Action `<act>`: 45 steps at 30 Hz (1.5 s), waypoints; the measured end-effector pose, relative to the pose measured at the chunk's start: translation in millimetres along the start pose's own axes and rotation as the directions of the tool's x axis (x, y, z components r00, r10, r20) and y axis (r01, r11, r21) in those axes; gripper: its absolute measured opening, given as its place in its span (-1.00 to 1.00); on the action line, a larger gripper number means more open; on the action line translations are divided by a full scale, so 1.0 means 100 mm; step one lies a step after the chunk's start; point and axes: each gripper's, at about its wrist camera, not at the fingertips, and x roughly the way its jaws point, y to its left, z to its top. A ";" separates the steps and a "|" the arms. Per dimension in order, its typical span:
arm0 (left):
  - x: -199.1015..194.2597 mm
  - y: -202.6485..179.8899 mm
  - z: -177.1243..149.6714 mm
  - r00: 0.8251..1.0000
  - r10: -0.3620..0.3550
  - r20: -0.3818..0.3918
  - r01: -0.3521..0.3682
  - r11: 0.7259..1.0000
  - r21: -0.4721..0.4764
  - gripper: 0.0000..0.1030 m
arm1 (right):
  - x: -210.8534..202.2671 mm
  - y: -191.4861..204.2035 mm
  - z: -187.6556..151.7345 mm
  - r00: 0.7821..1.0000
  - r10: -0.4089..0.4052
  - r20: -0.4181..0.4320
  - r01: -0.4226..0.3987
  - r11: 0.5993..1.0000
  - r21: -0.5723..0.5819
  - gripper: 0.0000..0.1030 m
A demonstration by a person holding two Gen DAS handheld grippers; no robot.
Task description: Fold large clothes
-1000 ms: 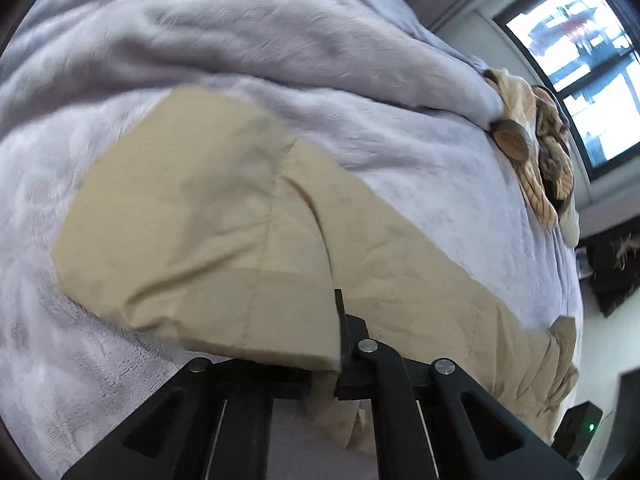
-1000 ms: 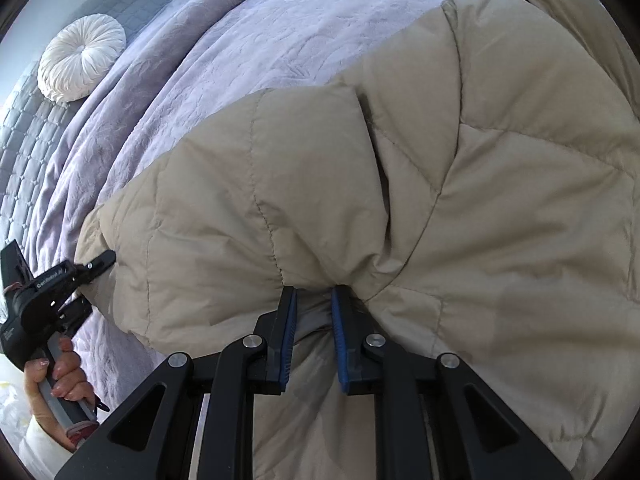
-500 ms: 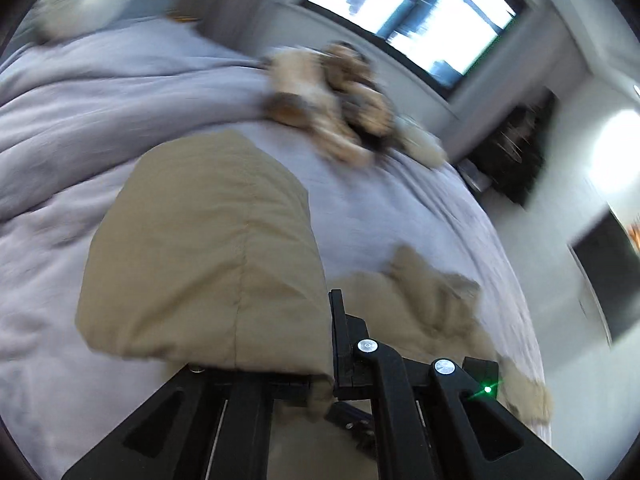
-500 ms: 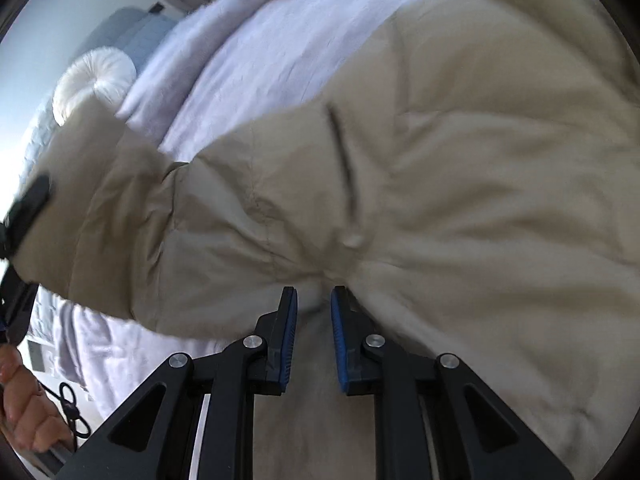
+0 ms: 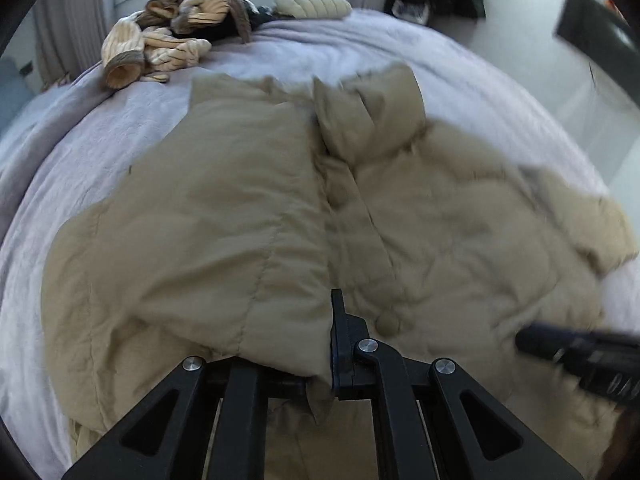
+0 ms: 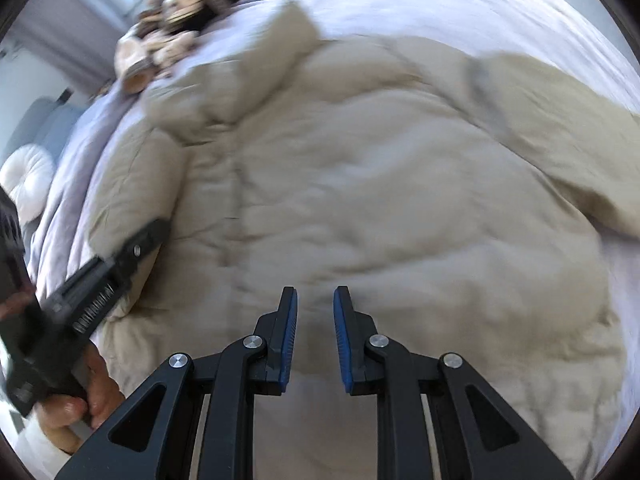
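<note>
A large beige puffer jacket [image 5: 256, 208] lies spread on a lilac bed cover [image 5: 100, 120], collar [image 5: 372, 116] at the far side. My left gripper [image 5: 320, 360] is shut on a fold of the jacket's sleeve, which drapes over its left finger and hides it. In the right wrist view the jacket [image 6: 380, 208] fills the frame. My right gripper [image 6: 315, 320] is open and empty just above the jacket's body, blue pads [image 6: 290, 332] apart. The left gripper's black body [image 6: 100, 280] shows at the left, held by a hand.
A heap of striped knitwear [image 5: 172, 40] lies at the far edge of the bed, also in the right wrist view [image 6: 168, 24]. A round white cushion [image 6: 26, 184] sits by the grey headboard. The right gripper's body [image 5: 580, 356] shows at the right. A window and dark furniture stand beyond.
My right gripper has let go of the jacket and opened. My left gripper has swung the held fold over the jacket's body. Both views have turned toward the spread jacket.
</note>
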 end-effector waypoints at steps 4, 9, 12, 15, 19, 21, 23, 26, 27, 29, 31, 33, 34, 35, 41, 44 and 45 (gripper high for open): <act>-0.05 0.01 -0.10 0.999 0.024 -0.023 -0.022 0.997 0.074 -0.33 | 0.04 0.00 0.00 1.000 0.022 -0.002 -0.022 1.000 0.009 -0.60; -0.44 0.16 -0.18 0.998 0.007 0.065 -0.012 0.996 0.084 0.83 | -0.02 0.00 0.00 0.999 0.039 0.010 -0.039 0.999 -0.007 -0.58; -0.70 0.47 -0.25 0.994 0.044 0.104 -0.047 0.999 0.026 0.83 | -0.11 0.21 0.00 0.999 0.021 0.043 -0.018 0.997 -0.071 0.23; -0.79 1.01 -0.29 0.980 0.171 0.103 -0.159 0.980 -0.116 0.83 | -0.27 0.68 -0.02 0.992 0.024 0.120 0.005 0.973 -0.232 0.62; -0.69 1.97 -0.37 0.949 0.315 -0.007 -0.294 0.878 -0.377 0.83 | -0.21 1.45 -0.22 0.980 -0.010 0.198 0.112 0.852 -0.512 0.69; -0.61 2.25 -0.42 0.949 0.315 -0.035 -0.296 0.843 -0.449 0.83 | -0.02 1.81 -0.36 0.962 -0.078 0.260 0.230 0.746 -0.625 0.70; -0.49 2.36 -0.47 0.941 0.332 -0.069 -0.326 0.829 -0.454 0.83 | 0.24 2.10 -0.41 0.933 -0.125 0.337 0.334 0.648 -0.685 0.70; -0.28 2.32 -0.54 0.926 0.360 -0.113 -0.373 0.833 -0.407 0.83 | 0.44 2.17 -0.26 0.900 -0.179 0.397 0.416 0.622 -0.663 0.63; -0.24 2.31 -0.54 0.924 0.365 -0.114 -0.379 0.835 -0.398 0.83 | 0.41 2.11 -0.18 0.900 -0.179 0.397 0.410 0.656 -0.634 0.49; -0.17 2.29 -0.54 0.922 0.371 -0.114 -0.385 0.837 -0.388 0.83 | 0.31 1.82 -0.02 0.900 -0.197 0.390 0.396 0.744 -0.538 -0.34; -0.16 2.30 -0.54 0.925 0.361 -0.120 -0.378 0.836 -0.397 0.83 | 0.22 1.45 0.12 0.921 -0.180 0.345 0.330 0.832 -0.445 -0.34; -0.16 2.33 -0.52 0.930 0.344 -0.127 -0.365 0.836 -0.409 0.83 | 0.14 1.02 0.22 0.952 -0.138 0.274 0.227 0.918 -0.326 -0.34; -0.18 2.36 -0.50 0.932 0.341 -0.124 -0.361 0.837 -0.412 0.83 | 0.11 0.82 0.24 0.964 -0.121 0.237 0.185 0.946 -0.267 -0.24; -0.23 2.34 -0.48 0.932 0.344 -0.115 -0.360 0.838 -0.410 0.83 | 0.09 0.65 0.26 0.972 -0.114 0.205 0.158 0.965 -0.212 -0.06; -0.39 2.41 -0.26 0.932 0.358 -0.052 -0.346 0.839 -0.421 0.83 | -0.06 -0.12 0.28 0.985 0.120 0.126 -0.133 0.986 0.101 0.45; -0.36 2.39 -0.11 0.933 0.358 -0.036 -0.340 0.842 -0.419 0.83 | -0.13 -0.07 0.37 0.984 0.061 0.164 -0.082 0.989 0.122 0.45; -0.34 2.36 -0.09 0.932 0.360 -0.033 -0.340 0.844 -0.415 0.83 | -0.23 0.03 0.41 0.974 0.067 0.216 -0.086 0.993 0.081 0.45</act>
